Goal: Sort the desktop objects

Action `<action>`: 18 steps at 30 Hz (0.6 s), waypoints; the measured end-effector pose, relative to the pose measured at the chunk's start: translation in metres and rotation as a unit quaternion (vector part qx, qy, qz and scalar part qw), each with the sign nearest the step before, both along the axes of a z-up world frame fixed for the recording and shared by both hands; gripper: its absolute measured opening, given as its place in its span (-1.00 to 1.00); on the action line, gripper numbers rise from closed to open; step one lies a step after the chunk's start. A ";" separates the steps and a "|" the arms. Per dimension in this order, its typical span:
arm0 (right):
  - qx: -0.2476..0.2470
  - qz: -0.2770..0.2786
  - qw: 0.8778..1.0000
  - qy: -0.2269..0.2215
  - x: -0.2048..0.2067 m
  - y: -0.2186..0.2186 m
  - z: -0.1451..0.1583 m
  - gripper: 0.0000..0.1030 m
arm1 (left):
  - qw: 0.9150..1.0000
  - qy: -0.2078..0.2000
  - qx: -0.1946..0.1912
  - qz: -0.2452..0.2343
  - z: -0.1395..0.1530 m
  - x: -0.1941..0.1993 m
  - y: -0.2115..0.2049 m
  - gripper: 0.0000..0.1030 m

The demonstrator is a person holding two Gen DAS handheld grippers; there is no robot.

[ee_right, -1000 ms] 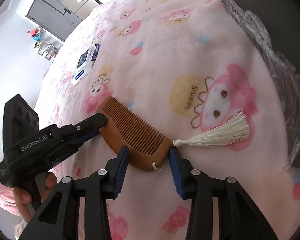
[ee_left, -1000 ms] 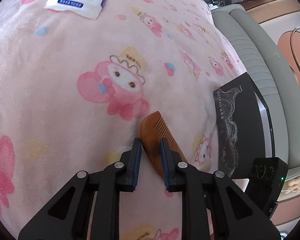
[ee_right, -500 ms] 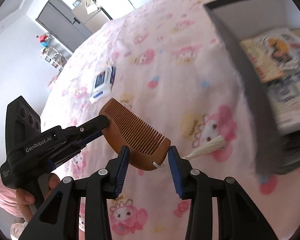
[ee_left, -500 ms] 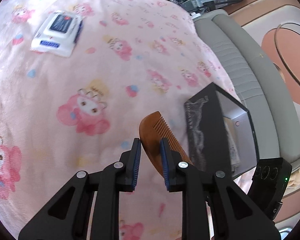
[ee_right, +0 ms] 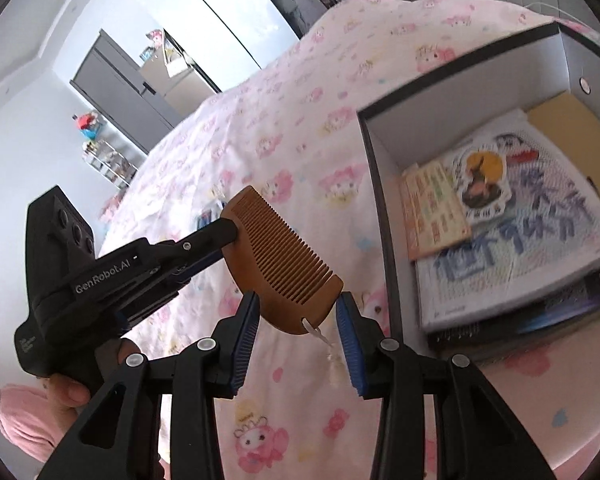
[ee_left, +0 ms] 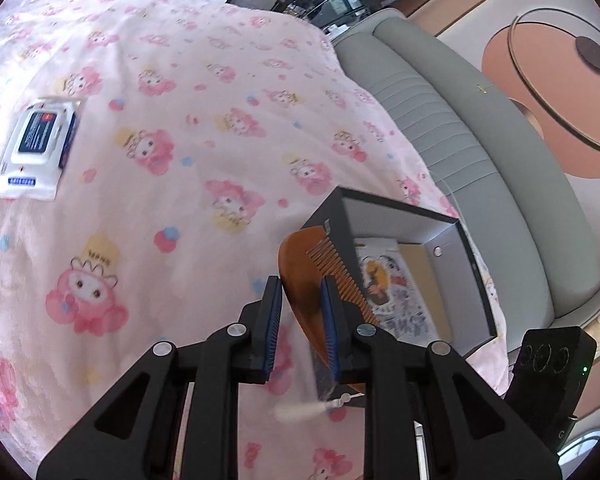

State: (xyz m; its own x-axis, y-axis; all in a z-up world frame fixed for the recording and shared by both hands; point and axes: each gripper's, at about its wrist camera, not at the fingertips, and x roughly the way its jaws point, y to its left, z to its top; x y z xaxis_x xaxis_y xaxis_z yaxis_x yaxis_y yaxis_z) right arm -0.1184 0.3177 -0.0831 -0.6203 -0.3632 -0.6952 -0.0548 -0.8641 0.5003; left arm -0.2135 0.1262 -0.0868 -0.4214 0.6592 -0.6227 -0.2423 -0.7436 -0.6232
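Observation:
A brown wooden comb [ee_left: 312, 272] with a white tassel [ee_left: 300, 412] hangs in the air above the pink cartoon blanket [ee_left: 160, 152]. My left gripper [ee_left: 300, 300] is shut on one end of the comb. My right gripper [ee_right: 298, 312] is shut on the other end of the comb [ee_right: 284, 268], near the tassel cord. An open black box [ee_right: 384, 200] with books and cards inside lies on the blanket just right of the comb. It also shows in the left wrist view [ee_left: 452, 248] behind the comb.
A white and blue wet-wipes pack [ee_left: 36, 148] lies on the blanket at the left. A grey padded headboard [ee_left: 480, 160] runs along the right side. A dark cabinet [ee_right: 116, 84] and a shelf stand far off.
Both grippers have lifted the comb off the blanket and carried it toward the open black box. The tassel has left the blanket and now dangles.

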 end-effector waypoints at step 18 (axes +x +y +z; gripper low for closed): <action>0.056 -0.081 0.995 0.012 -0.004 0.105 0.024 -0.31 | 0.991 -0.008 -0.055 -0.124 -0.010 -0.042 0.164 -0.64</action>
State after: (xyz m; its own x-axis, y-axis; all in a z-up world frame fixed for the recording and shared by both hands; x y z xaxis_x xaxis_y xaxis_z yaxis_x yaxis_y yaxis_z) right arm -0.1226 0.4223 -0.0586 -0.6820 -0.1778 -0.7094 -0.1875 -0.8951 0.4046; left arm -0.2552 0.2903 -0.0967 -0.2437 0.6687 -0.7024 -0.4164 -0.7263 -0.5469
